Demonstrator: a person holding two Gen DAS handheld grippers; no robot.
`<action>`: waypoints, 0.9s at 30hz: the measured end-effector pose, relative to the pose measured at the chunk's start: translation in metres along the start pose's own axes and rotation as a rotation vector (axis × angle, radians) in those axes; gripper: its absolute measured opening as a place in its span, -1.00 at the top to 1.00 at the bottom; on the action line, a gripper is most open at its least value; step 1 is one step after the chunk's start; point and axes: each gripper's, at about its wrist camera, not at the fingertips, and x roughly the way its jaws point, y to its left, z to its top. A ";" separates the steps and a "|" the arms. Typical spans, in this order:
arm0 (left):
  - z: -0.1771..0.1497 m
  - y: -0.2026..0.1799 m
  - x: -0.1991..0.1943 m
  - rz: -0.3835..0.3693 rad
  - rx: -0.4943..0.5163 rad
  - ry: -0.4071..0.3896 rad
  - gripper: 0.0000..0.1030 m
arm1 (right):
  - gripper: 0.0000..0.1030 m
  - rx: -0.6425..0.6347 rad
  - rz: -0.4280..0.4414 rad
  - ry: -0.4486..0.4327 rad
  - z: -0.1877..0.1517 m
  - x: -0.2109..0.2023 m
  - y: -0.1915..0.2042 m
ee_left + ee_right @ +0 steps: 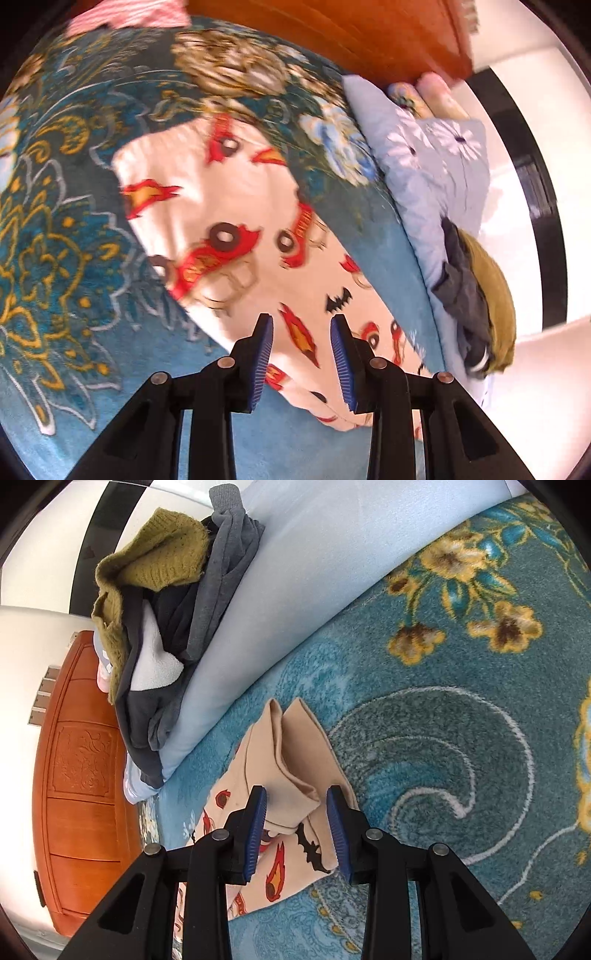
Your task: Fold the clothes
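Left gripper [302, 363], black w/ blue ribbed pads, is spread open over the cream cotton garment printed w/ red cars, flames and black bats [229, 229]. Nothing sits between its pads; the cloth lies below and ahead of the tips, spreading away fwd and to the left of the tool. Whether the pads touch the fabric can't be told; the left wrist view is motion-blurred.

Right gripper [296, 832] is also parted, jaws wide. Between and just ahead of its fingers a bunched fold of the same garment [295, 760] stands up in two peaked ridges, plain cream side out; printed side shows under the tips. The pads flank the fold but aren't pressed on it, a gap shows on each side.

The garment rests on a teal plush blanket w/ yellow and brown floral pattern [443, 716], which fills the area right of and ahead of the right tool.

Ahead-left of the right tool: a pale blue pillow [295, 576], and on its far side a heap of clothes, namely a mustard knit sweater [162, 557] over dark grey garments [221, 576]. Far left of that tool, an orange-brown carved wooden headboard [81, 775]. In the left wrist view the same pillow [443, 177] lies ahead-right of the tool.
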 end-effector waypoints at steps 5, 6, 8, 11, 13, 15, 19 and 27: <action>-0.012 -0.032 0.041 -0.031 0.089 0.102 0.29 | 0.27 0.007 0.083 -0.004 0.000 0.002 0.000; -0.014 -0.031 0.048 -0.025 0.074 0.116 0.29 | 0.28 0.009 0.105 -0.005 0.000 0.001 0.000; -0.019 -0.027 0.057 -0.025 0.042 0.134 0.29 | 0.38 -0.006 0.146 0.001 0.000 -0.001 0.003; -0.026 -0.020 0.060 -0.031 0.010 0.138 0.29 | 0.51 -0.052 0.167 0.024 -0.002 -0.002 0.010; -0.028 -0.017 0.058 -0.040 -0.006 0.134 0.29 | 0.59 -0.083 0.151 0.036 -0.002 0.000 0.014; -0.027 -0.016 0.057 -0.037 -0.010 0.131 0.29 | 0.77 -0.103 0.117 0.045 -0.001 0.005 0.018; -0.026 -0.019 0.057 -0.014 0.022 0.140 0.29 | 0.90 -0.125 0.088 0.049 -0.003 0.004 0.030; -0.025 -0.014 0.060 -0.015 0.011 0.140 0.28 | 0.91 -0.151 0.088 0.025 -0.002 -0.043 0.024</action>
